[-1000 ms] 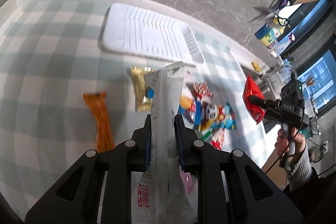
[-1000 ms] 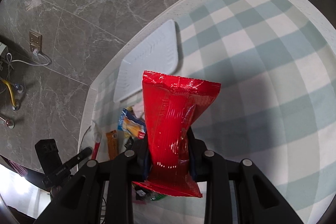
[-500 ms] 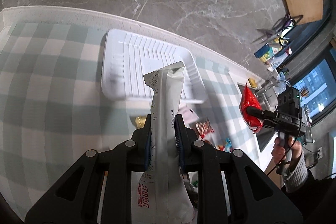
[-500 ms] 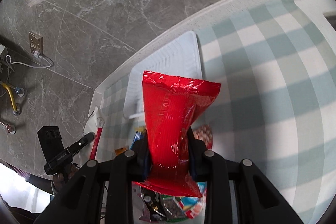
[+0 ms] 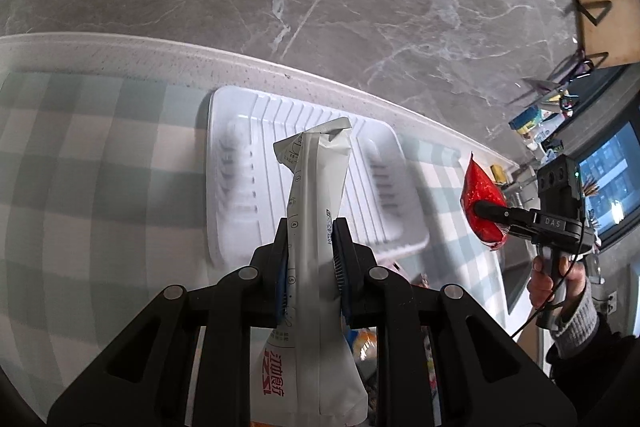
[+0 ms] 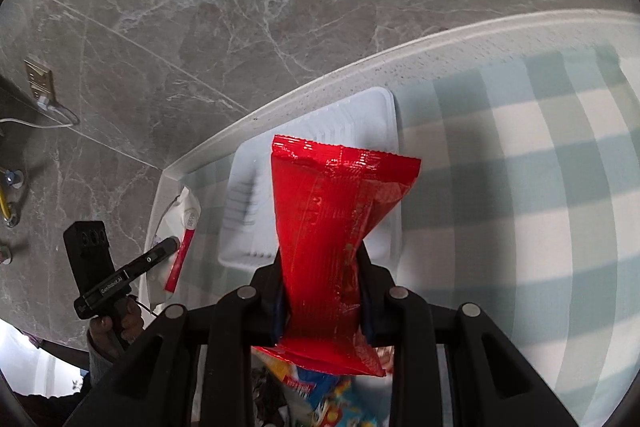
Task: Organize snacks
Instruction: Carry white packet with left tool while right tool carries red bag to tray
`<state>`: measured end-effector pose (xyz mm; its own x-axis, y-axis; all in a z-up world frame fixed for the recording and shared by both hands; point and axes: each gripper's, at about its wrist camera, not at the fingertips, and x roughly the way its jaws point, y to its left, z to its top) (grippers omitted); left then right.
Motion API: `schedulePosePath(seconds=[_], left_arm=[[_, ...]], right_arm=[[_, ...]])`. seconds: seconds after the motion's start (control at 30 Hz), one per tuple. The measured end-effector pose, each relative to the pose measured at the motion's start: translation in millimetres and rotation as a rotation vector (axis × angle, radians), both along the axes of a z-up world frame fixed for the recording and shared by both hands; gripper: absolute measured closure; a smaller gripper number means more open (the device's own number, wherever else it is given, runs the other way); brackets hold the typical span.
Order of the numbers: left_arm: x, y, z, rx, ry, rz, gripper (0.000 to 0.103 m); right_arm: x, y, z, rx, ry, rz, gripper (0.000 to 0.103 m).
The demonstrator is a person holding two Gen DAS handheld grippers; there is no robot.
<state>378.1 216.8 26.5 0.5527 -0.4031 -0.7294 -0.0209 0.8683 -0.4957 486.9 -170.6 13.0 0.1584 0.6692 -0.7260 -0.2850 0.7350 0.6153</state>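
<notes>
Between the left gripper's (image 5: 310,259) clamped pads, the white packet (image 5: 316,227) stands lengthwise, top toward the tray (image 5: 240,131); right gripper (image 6: 322,291) clamps a red packet (image 6: 332,219).

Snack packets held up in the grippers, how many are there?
2. A white packet is pinched in the left gripper; a red packet is pinched in the right gripper. More lie blurred below.

left tongs (image 5: 310,263): pointing steeply down, jaws clamped on white packet (image 5: 316,227) | right tongs (image 6: 322,291): pointing steeply down, jaws clamped on red packet (image 6: 332,227) | right hand (image 5: 560,279): wrapped around the handle, grey cuff at wrist
</notes>
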Motion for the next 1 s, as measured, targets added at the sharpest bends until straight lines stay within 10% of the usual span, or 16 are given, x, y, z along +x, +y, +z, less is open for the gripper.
schedulePosePath(seconds=[1.0], left_arm=[[105.2,-15.9,-67.3,0.187,0.055,-0.008,0.085]], right_arm=[[75.0,94.1,-61.2,-0.195,-0.001,0.137,0.069]])
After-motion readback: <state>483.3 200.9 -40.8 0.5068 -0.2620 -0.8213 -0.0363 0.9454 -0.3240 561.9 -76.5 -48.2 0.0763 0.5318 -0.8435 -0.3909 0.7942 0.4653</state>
